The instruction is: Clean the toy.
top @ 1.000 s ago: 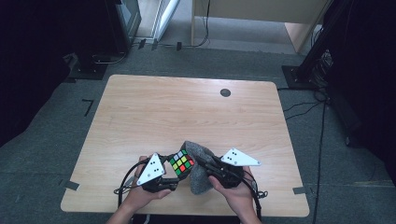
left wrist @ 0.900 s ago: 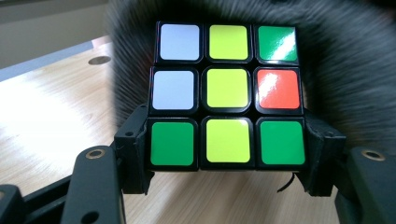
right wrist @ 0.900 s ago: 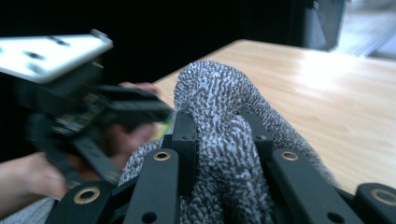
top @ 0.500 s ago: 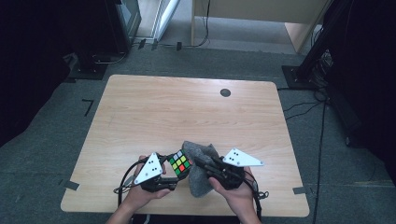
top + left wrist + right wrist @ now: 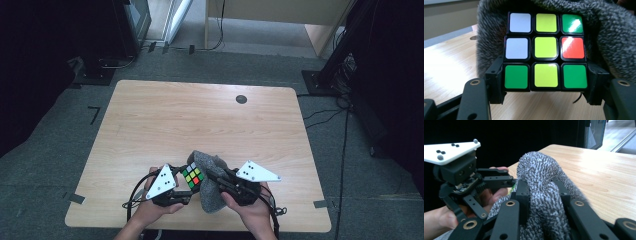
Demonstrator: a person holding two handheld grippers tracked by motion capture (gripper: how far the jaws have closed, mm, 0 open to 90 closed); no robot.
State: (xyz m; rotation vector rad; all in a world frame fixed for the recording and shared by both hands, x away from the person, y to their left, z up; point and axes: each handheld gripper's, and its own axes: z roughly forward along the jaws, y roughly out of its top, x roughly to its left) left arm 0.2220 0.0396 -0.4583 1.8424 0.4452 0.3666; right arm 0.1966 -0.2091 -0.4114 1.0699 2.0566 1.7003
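At the near edge of the wooden table (image 5: pixel 150 120), two hands are seen coming in from the bottom of the high view, each with a gripper. The left gripper (image 5: pixel 186 186) is clenched on a puzzle cube (image 5: pixel 192 175); in the left gripper view its two black jaws are pressed against the cube's lower corners, one on each side. The cube (image 5: pixel 545 51) is held above the table top, with a face of white, yellow, green and red squares turned toward that camera. The right gripper (image 5: pixel 216 177) is closed on a grey cloth (image 5: pixel 210 192), which is bunched between its jaws, as is plain in the right gripper view, where the fuzzy fabric (image 5: pixel 544 195) is squeezed between the two black fingers and bulges above them. The cloth is laid against the cube's right side and is wrapped partly behind it; in the left gripper view grey pile (image 5: pixel 616 40) is seen around the top and both sides of the cube. The two grippers are held close together, just beside each other, over the table's near middle. Farther off, the table is bare wood, and a small dark round disc (image 5: pixel 241 99) is set near its far edge. Beyond the table, grey carpet (image 5: pixel 65 150) and a light wooden desk (image 5: pixel 280 10) are seen.
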